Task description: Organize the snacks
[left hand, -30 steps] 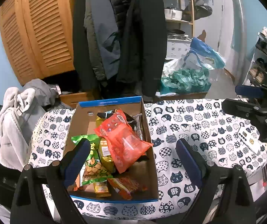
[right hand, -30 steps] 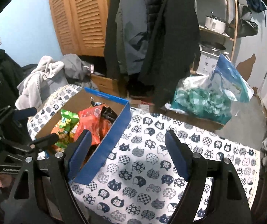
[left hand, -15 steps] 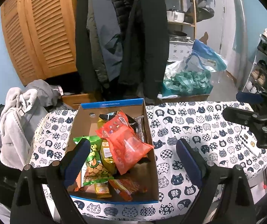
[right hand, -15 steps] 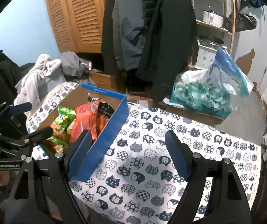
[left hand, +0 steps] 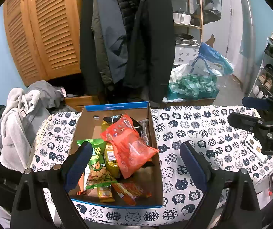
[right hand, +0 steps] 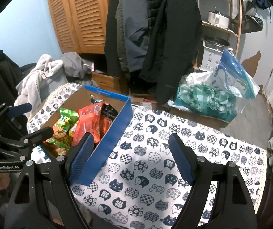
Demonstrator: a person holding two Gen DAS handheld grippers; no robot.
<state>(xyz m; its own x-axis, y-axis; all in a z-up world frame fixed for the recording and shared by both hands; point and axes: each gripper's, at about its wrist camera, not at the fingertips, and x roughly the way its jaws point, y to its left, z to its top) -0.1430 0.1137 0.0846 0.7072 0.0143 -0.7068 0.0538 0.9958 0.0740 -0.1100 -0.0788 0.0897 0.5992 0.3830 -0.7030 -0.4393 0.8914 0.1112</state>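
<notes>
Both my grippers are empty with jaws wide: left gripper (left hand: pixel 134 159) hangs above the near end of the open cardboard box with blue rim (left hand: pixel 117 107), right gripper (right hand: pixel 131 157) hangs over the bare desk under its cat-print cloth (right hand: pixel 155 162), the box just off its left jaw.

Snacks all sit inside the box, loosely heaped, none on the cloth that I can see:
- translucent orange-red plastic bag (left hand: pixel 130 146) on top, tilted, between my left jaws and slightly ahead
- green puffed-snack packet (left hand: pixel 96 164) right behind the left jaw's inner pad
- yellow foil packet (left hand: pixel 111 157) tucked under the orange one
- black foil packet (left hand: pixel 113 118) at the far end
- small orange and yellow sachets (left hand: pixel 130 190) on the box floor, nearest me

Step in hand: can't pin it. A heap in the box fits either snacks waiting to be sorted out, or snacks already gathered in. So I won't call a move. Any grip on these would need a gentle close; the film is slick and crushable.

Legible writing: "GenRobot.AI" on the left gripper body, partial "DA" on the right gripper's. Green packet has large yellow characters, not readable. Barcode label on the yellow one, too small.
</notes>
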